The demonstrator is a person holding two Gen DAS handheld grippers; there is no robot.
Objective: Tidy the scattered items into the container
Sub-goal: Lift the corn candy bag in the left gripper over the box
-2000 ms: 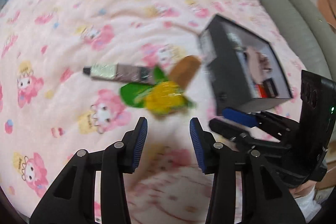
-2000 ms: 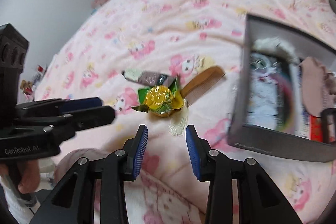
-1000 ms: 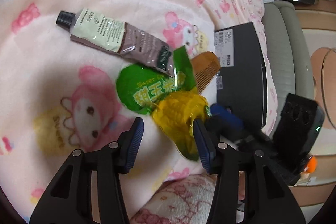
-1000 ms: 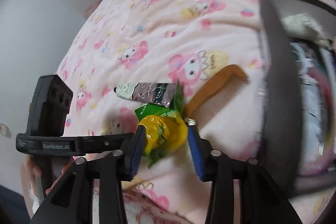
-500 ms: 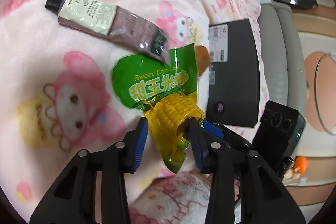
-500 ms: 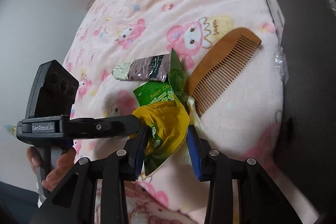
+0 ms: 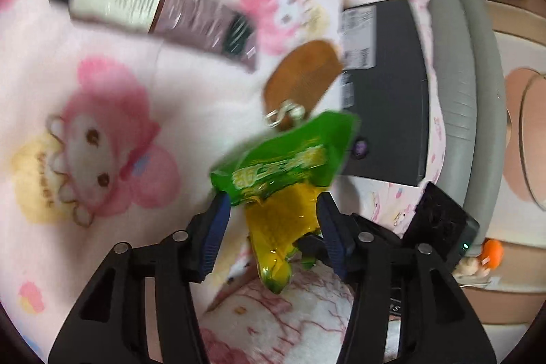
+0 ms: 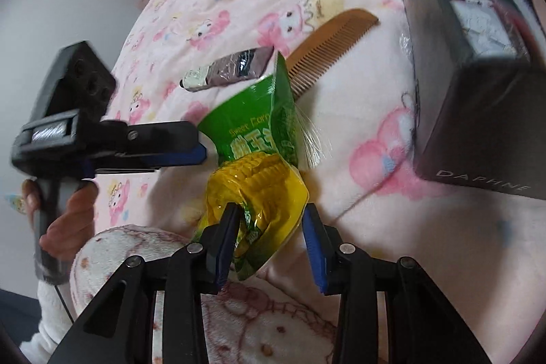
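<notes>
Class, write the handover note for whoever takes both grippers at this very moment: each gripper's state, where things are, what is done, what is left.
Right gripper: shut on the corn packet.
Left gripper: jaws opening either side of that packet, not pressing.
Tube and comb: on the blanket beside the black box.
Done: box already holds some items.
Left: packet, tube, comb into the box.

"Sweet Corn" in yellow letters, partly cut off at a fold, on the green top of the snack bag [image 8: 252, 132], above large yellow Chinese characters. "DAPHNE" in pale capitals low on the dark side of the box [image 8: 484, 183]. White barcode labels on the box, too blurred to read.
</notes>
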